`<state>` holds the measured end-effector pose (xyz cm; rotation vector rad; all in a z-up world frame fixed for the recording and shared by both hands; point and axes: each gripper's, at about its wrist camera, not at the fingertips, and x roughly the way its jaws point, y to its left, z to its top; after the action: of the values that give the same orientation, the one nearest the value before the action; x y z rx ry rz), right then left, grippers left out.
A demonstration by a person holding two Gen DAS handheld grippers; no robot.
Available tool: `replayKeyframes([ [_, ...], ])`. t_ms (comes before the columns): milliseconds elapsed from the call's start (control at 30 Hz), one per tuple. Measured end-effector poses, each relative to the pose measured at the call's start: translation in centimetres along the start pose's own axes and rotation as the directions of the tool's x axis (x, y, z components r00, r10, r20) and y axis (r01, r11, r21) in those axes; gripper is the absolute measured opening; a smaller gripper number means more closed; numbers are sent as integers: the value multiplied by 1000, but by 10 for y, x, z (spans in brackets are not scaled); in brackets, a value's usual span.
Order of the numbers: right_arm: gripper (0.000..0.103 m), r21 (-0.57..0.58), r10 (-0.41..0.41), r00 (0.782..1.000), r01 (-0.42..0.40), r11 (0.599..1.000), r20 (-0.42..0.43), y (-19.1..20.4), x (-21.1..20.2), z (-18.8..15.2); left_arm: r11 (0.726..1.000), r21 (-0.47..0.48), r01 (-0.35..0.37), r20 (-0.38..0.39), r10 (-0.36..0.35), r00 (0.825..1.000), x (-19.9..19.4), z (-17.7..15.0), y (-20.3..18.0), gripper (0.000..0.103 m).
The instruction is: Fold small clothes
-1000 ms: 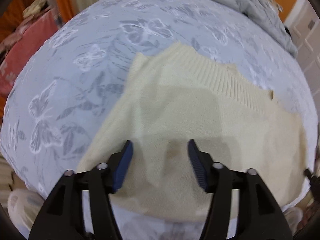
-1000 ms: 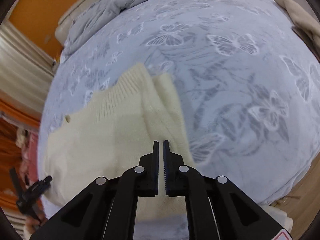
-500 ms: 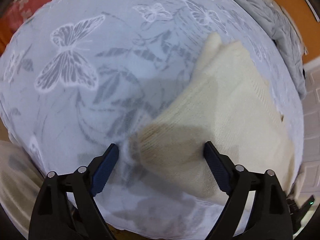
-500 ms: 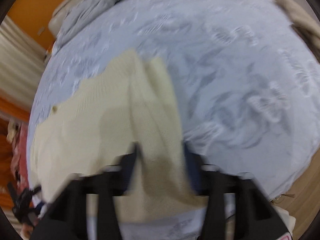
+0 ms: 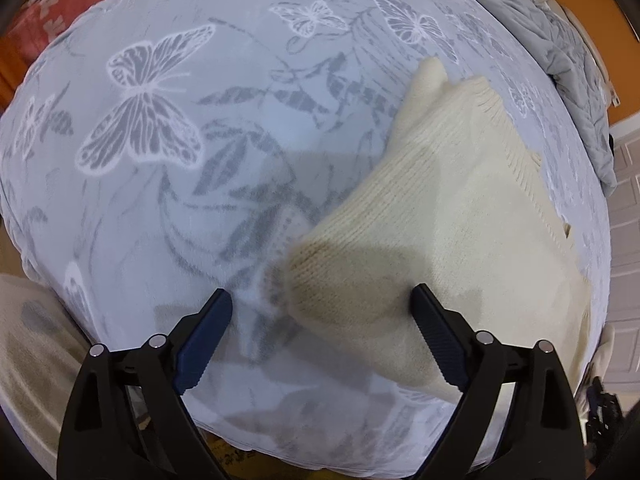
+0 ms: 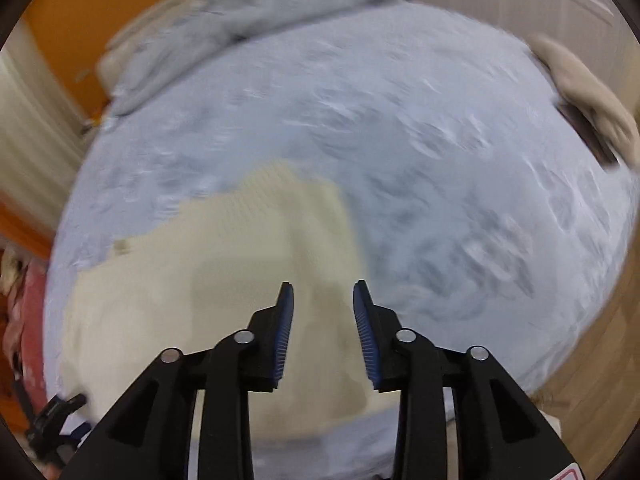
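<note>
Cream sweater [image 5: 452, 248] corner lies between left gripper's [image 5: 320, 308] wide-apart jaws.

1. We count one cream knitted sweater [image 5: 452, 240], lying in the lower right of the left wrist view.
2. We count one pale blue bedspread [image 5: 180, 220] under it, filling most of both views.
3. We count at least four printed butterflies on that bedspread in the left wrist view; the largest butterfly [image 5: 140, 104] sits upper left.
4. We count one grey quilt [image 6: 240, 12] at the top of the right wrist view.
5. We count two grippers: the left gripper [image 5: 322, 304] and the right gripper [image 6: 323, 294], each with two fingers.
</note>
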<state>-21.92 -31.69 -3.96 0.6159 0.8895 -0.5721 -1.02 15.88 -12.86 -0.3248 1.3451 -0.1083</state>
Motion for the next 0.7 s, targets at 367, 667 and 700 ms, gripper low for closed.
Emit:
replayKeyframes([
  [367, 6, -301, 115, 935, -223, 927, -337, 193, 103, -19, 999, -21, 50, -40, -51, 998, 3, -7, -1, 98],
  [667, 6, -256, 121, 935, -214, 943, -335, 208, 107, 3, 983, -114, 142, -41, -147, 988, 0, 4, 8, 98],
  [700, 6, -249, 119, 935, -209, 946, -334, 208, 110, 5, 980, -129, 150, -41, -156, 987, 0, 6, 10, 98],
])
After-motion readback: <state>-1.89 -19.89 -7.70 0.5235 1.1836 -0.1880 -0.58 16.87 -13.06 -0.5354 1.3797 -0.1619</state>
